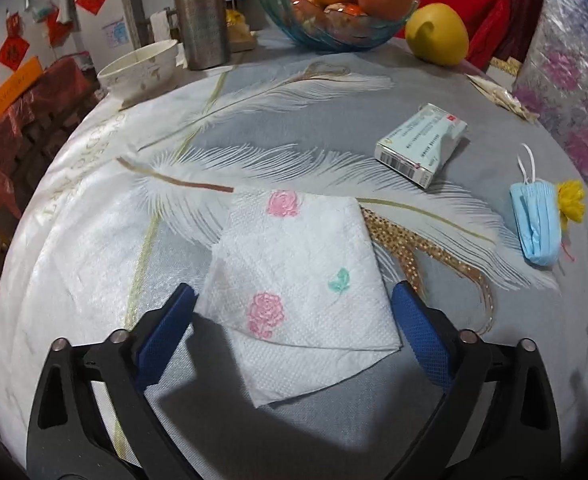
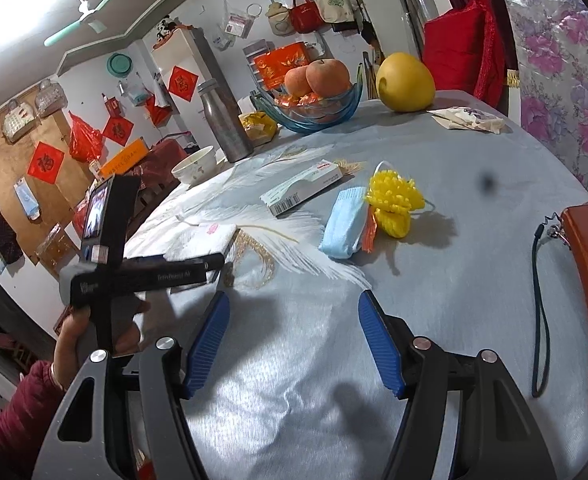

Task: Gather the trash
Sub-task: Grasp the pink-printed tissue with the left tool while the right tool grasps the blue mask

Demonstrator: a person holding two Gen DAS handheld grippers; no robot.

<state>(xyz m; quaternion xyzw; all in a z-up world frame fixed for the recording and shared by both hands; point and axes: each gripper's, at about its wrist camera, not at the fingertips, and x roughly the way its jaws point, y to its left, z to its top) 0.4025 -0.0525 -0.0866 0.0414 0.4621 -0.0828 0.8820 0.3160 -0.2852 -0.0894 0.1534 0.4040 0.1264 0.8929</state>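
Both grippers, the left gripper (image 1: 294, 300) and the right gripper (image 2: 291, 312), have black angular frames, silver rivets and ribbed blue pads (image 2: 378, 344). Beside the right gripper, a hand (image 2: 73, 340) emerges from a quilted maroon sleeve (image 2: 17, 412) (white lettering marks the black handle).

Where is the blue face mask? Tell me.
In the left wrist view the blue face mask lies at the table's right side, beside a yellow tassel, below the medicine box.

Strong fisheye bending is curving the tablecloth (image 1: 93, 208) and darkening every corner. A bright ceiling light (image 2: 3, 4) is glaring white far up-left of the right gripper (image 2: 294, 344). Both tongs are throwing soft dark shadows onto the cloth just beneath and ahead of their fingers. Focus is staying sharp centrally, softening outward.
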